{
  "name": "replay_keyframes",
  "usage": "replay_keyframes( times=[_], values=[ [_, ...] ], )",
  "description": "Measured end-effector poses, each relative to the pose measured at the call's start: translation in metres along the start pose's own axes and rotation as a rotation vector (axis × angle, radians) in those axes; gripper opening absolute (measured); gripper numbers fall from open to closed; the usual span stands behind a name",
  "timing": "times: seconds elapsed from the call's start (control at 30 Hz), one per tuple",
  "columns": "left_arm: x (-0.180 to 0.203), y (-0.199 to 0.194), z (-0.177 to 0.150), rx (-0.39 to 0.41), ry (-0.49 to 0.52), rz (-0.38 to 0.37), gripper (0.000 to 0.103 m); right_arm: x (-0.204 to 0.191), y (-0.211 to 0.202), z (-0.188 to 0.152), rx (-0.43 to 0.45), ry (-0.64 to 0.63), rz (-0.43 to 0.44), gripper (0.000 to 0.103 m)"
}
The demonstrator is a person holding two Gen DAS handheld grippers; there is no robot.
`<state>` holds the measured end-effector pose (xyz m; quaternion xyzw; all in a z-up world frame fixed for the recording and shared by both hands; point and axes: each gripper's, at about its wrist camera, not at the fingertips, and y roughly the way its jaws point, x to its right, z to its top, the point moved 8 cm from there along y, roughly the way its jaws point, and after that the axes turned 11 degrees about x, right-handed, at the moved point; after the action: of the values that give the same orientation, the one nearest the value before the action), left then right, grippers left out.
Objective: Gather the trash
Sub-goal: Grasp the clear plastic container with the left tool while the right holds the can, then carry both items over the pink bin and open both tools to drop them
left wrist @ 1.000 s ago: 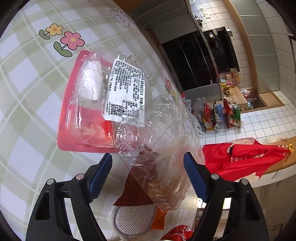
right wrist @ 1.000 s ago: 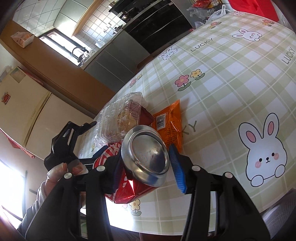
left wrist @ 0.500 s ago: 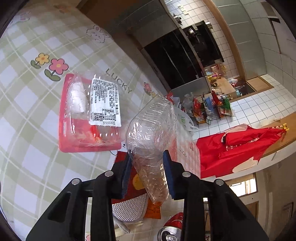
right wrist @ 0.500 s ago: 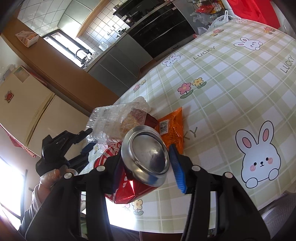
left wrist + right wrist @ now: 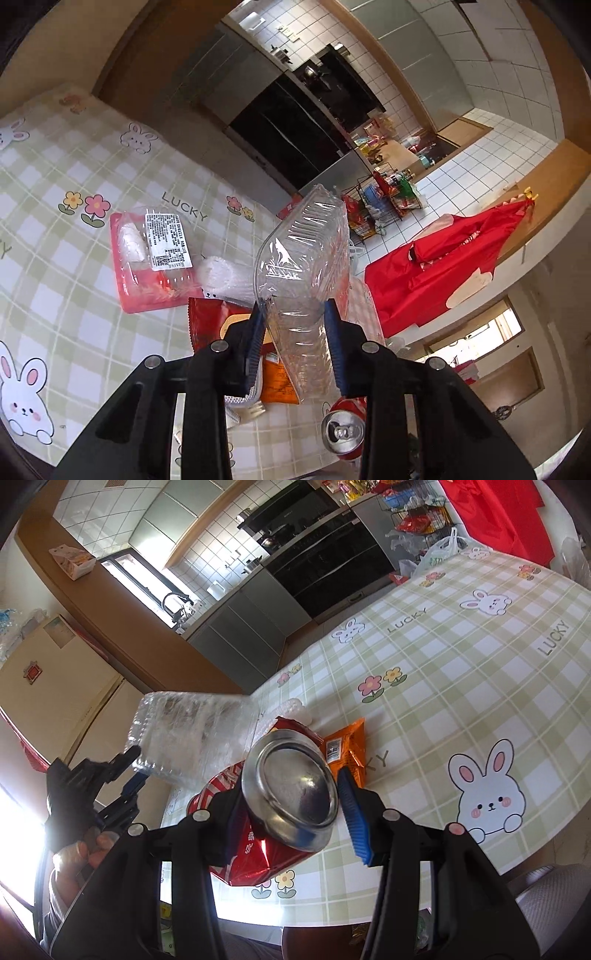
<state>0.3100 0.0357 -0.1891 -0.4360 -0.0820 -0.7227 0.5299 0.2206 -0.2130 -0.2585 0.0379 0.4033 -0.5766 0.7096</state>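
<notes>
My left gripper [image 5: 293,332] is shut on a clear plastic clamshell box [image 5: 306,258] and holds it up above the table. The box also shows in the right wrist view [image 5: 192,731], with the left gripper [image 5: 110,779] below it. My right gripper [image 5: 291,805] is shut on a crushed red drink can [image 5: 288,797], its silver base toward the camera; the can also shows in the left wrist view [image 5: 343,439]. On the checked tablecloth [image 5: 55,177] lie a red food tray with a label [image 5: 151,258], a red snack bag [image 5: 210,325] and an orange wrapper [image 5: 347,746].
White bubble wrap [image 5: 221,277] lies beside the red tray. A metal mesh piece [image 5: 243,398] lies under the left gripper. Past the table's far edge are a red cloth [image 5: 443,266], a wire rack of snacks [image 5: 384,199] and dark kitchen cabinets [image 5: 288,129].
My left gripper has shut on the clear box and lifted it up and back from the table. My right gripper has kept hold of the can and barely moved.
</notes>
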Motion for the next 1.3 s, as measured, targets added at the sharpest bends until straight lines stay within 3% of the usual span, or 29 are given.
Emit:
replay_keyframes(
  times=[0.4, 0.6, 0.83, 1.2, 1.23, 1.3],
  values=[
    [0.020, -0.119, -0.055, -0.039, 0.134, -0.054, 0.031, -0.017, -0.061, 0.005, 0.069, -0.032, 0.016, 0.049],
    [0.024, -0.148, -0.095, -0.059, 0.159, -0.049, 0.031, -0.031, -0.089, 0.005, 0.099, -0.053, 0.044, 0.049],
    [0.023, -0.154, -0.142, -0.124, 0.268, -0.019, 0.031, -0.030, -0.109, 0.006, 0.117, -0.063, 0.050, 0.049],
    [0.010, -0.121, -0.179, -0.253, 0.253, 0.000, 0.032, -0.006, -0.095, 0.002, 0.091, -0.024, 0.026, 0.049],
    [0.009, -0.117, -0.181, -0.264, 0.246, 0.001, 0.034, -0.004, -0.092, 0.000, 0.084, -0.021, 0.024, 0.049],
    [0.004, -0.108, -0.187, -0.292, 0.225, 0.008, 0.066, -0.002, -0.087, -0.004, 0.069, -0.014, 0.021, 0.049]
  ],
)
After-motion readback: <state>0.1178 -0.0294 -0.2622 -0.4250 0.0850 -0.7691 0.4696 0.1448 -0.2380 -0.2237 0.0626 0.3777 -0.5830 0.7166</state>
